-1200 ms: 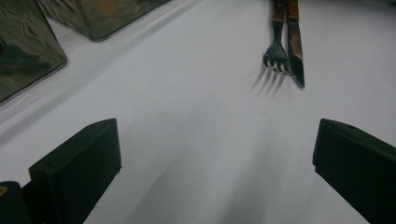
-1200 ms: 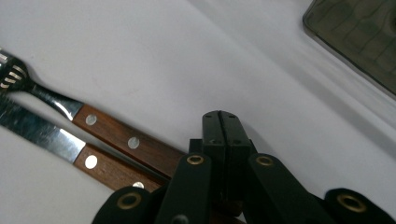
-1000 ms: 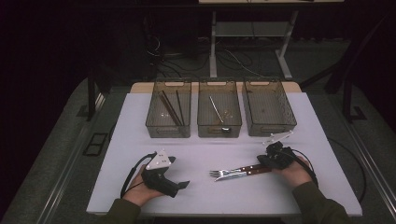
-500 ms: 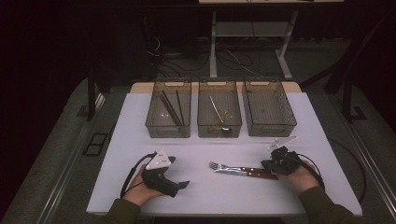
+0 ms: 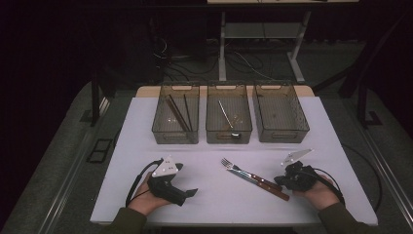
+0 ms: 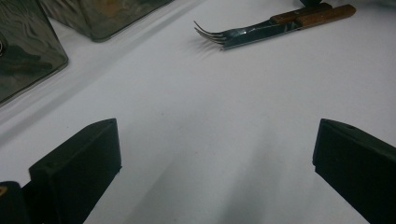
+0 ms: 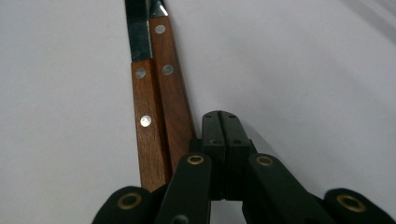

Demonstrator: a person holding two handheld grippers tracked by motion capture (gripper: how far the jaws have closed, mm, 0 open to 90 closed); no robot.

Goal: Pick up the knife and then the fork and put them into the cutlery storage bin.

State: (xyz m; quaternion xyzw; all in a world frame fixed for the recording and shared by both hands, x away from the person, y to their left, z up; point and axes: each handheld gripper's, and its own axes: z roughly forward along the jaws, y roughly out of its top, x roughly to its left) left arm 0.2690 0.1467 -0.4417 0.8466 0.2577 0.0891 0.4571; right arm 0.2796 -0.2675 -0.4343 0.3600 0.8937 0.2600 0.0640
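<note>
A fork [image 5: 228, 164] and a knife [image 5: 249, 177] with brown wooden handles lie side by side, slanted, on the white table [image 5: 219, 200]. Their handles point to the near right. My right gripper [image 5: 282, 183] is shut with nothing between its jaws. In the right gripper view the closed right gripper [image 7: 219, 123] rests just right of the fork handle [image 7: 170, 93], with the knife handle [image 7: 144, 116] beyond it. My left gripper [image 5: 187, 179] rests on the table at the near left and stands open and empty. From the open left gripper [image 6: 215, 163], the fork [image 6: 210, 33] lies far ahead.
Three clear bins stand in a row at the back: the left bin [image 5: 160, 131] holds chopsticks [image 5: 176, 113], the middle bin [image 5: 210, 131] a spoon [image 5: 227, 117], and nothing shows in the right bin [image 5: 302, 127]. A bin corner [image 6: 28, 60] shows in the left gripper view.
My right gripper has moved toward the near edge. The fork and knife have swung from nearly level to slanted, tines farther away. The left gripper has kept still.
</note>
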